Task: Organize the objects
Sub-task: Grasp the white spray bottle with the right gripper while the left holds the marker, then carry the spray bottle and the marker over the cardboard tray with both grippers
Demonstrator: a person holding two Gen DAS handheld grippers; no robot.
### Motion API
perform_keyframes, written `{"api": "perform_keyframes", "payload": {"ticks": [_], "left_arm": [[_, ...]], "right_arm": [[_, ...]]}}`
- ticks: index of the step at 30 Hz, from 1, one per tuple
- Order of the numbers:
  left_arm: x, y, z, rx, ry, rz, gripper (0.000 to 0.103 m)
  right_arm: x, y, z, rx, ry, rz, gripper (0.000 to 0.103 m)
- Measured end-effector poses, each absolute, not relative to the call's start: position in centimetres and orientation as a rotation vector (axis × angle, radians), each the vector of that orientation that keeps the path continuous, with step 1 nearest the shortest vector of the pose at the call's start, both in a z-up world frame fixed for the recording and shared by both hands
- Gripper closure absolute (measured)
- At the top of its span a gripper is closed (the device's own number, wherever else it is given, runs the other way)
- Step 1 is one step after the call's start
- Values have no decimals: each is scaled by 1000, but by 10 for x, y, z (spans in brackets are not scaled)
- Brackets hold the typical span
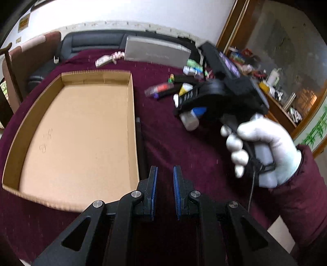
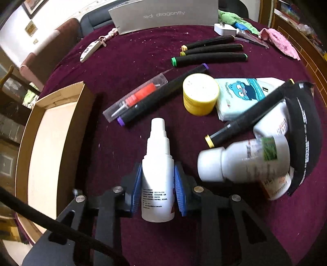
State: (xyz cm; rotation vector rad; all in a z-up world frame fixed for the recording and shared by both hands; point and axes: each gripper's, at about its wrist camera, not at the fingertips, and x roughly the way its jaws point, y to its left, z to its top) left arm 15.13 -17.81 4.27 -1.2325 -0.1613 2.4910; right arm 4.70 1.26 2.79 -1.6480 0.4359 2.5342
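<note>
A white spray bottle (image 2: pixel 157 171) lies on the maroon tablecloth (image 2: pixel 126 67) with its nozzle pointing away. My right gripper (image 2: pixel 158 166) is shut on the bottle's body, one blue pad pressed against each side. In the left wrist view the right gripper (image 1: pixel 190 106) points down at the same bottle (image 1: pixel 191 121), held by a white-gloved hand (image 1: pixel 263 139). My left gripper (image 1: pixel 165 169) hovers shut and empty over the cloth, just right of the open cardboard box (image 1: pixel 130 122). That box (image 2: pixel 22 143) has nothing inside.
To the right of the bottle lie a white pill bottle (image 2: pixel 241 161), a yellow-capped marker (image 2: pixel 251 116), a black strap (image 2: pixel 306 133), a tissue pack (image 2: pixel 243 94) and a yellow jar (image 2: pixel 200 94). Farther back are a purple marker (image 2: pixel 161 96), a clear pen case (image 2: pixel 134 98), three black markers (image 2: pixel 208 51) and a grey box (image 2: pixel 163 14).
</note>
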Motion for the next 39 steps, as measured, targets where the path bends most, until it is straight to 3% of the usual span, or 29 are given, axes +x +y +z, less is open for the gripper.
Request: {"api": "perform_keyframes", "payload": {"ticks": [5,14,17,20,25,28,32,39], "left_arm": [[158,-170,32,-1335,-56,2485,89],[130,-151,24,-1387,-21,2576,89],[120,-139,21,-1404,24,2591,85],[114,-127,18,-1380,76,2585,70],[127,-151,37,-1216,-109,2607,70],[125,-170,42,-1216,-100,2697,56],[112,-176,19,-1374,-72,2663,56],[155,-178,57,-1120,-182,2556,56]], "right_arm": [[47,15,26,-1642,477,2550,76],[46,19,25,-1640,545,2562,76],[48,18,25,-1644,538,2562,76],[48,19,25,-1652,540,2560,76],[49,27,24,-1665,611,2579,76],[50,27,23,-1658,623,2590,76],[50,27,23,-1653,630,2592,75],[49,29,22,-1662,625,2615,75]]}}
